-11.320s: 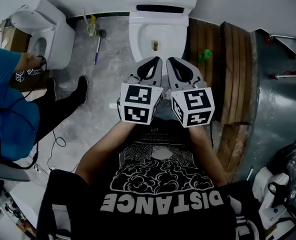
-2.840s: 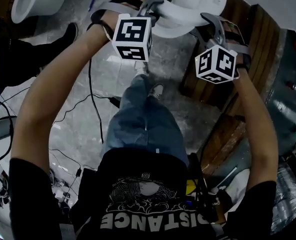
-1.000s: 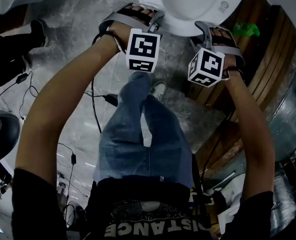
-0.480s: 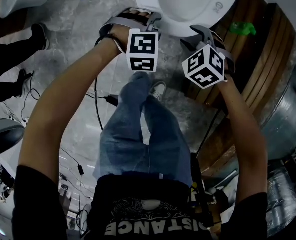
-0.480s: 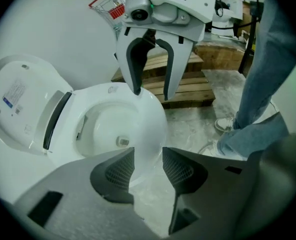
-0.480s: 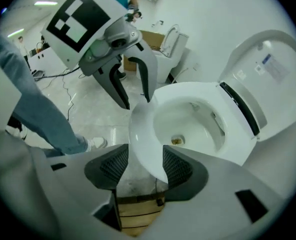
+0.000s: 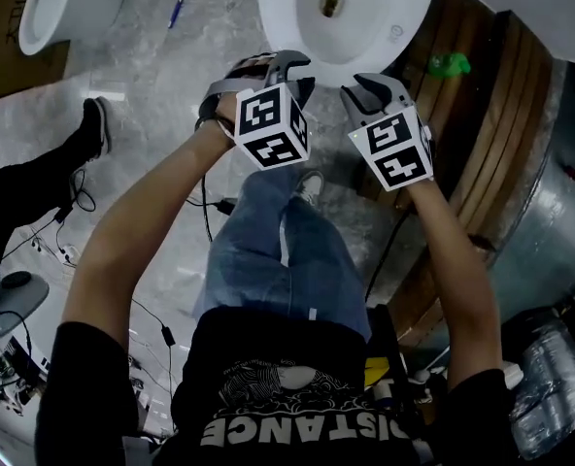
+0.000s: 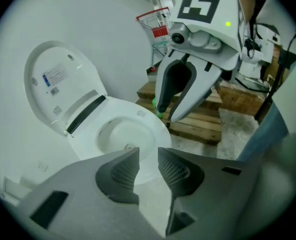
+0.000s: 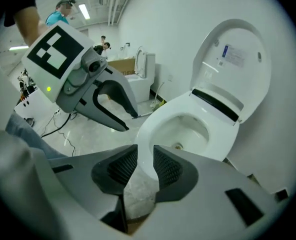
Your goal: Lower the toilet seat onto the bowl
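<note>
Now that both grippers have lifted off the front rim of the toilet bowl, where they sat 1 second ago with jaws spread wide, they hang side by side above the floor just in front of it. The left gripper and the right gripper have each just been narrowing their jaws. In both gripper views the ribbed pads now stand about half apart with only floor and porcelain showing through the gap, so neither holds anything. The white ring lying flat on the bowl looks like the toilet seat (no gap shows under it from either side). The lid still stands upright against the wall behind. I judge that the seat is already down and this is the release: the 2 grippers are letting go and backing away, and the task looks all but finished
</note>
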